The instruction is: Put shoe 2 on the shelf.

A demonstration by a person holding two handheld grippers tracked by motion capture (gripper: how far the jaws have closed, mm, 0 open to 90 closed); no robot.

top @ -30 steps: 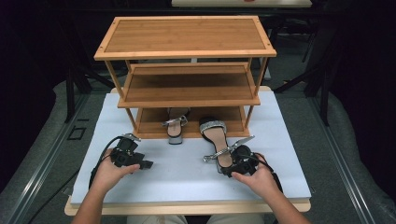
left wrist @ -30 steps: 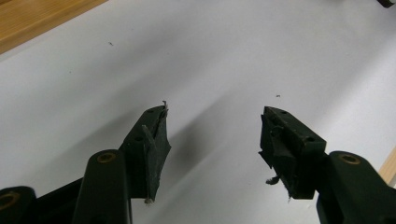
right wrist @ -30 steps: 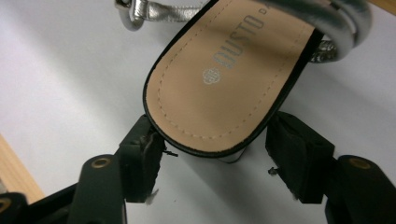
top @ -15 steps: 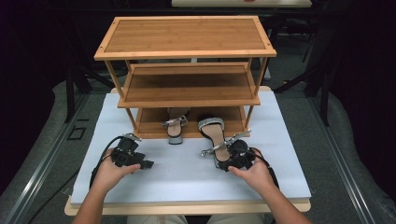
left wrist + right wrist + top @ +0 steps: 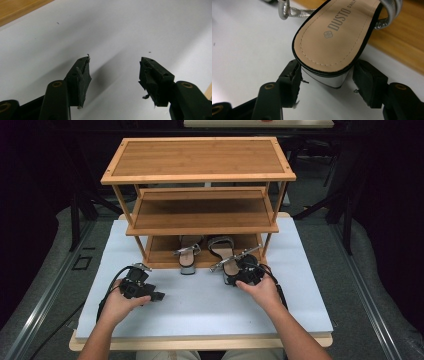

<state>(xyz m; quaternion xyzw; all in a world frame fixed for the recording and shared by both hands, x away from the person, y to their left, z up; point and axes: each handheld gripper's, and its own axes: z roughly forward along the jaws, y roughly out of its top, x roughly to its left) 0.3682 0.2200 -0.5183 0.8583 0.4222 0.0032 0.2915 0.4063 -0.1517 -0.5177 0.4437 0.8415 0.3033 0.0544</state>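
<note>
High view: the right-hand sandal (image 5: 223,254) lies straight ahead of the right gripper (image 5: 234,273). Its long axis runs away from the person, toe in on the bottom shelf (image 5: 159,256) of the wooden rack (image 5: 200,157), heel hanging out over the white mat (image 5: 200,315). It sits a touch skewed, heel swung slightly toward the right. The second sandal (image 5: 188,255) is just beside it on the left, toe also in, the two apart. The right hand is on the job; the left one is well off to the side.

Right gripper view: the heel end of the sandal (image 5: 334,32) sits between the jaws of the right gripper (image 5: 327,72). They are wide and have just been closing, and both pads look to be against the rim of the sole, either side of the silver heel block. I read that as a light pinch at the heel, not a firm clamp.

Next move, my call: a push along the shoe's axis, deeper onto the shelf. Grip is at the very tail, so the toe can yaw; watch the gap to the neighbour.

Left gripper view: the left gripper (image 5: 115,67) is about three-quarters open with nothing between the jaws, parked over bare mat.
</note>
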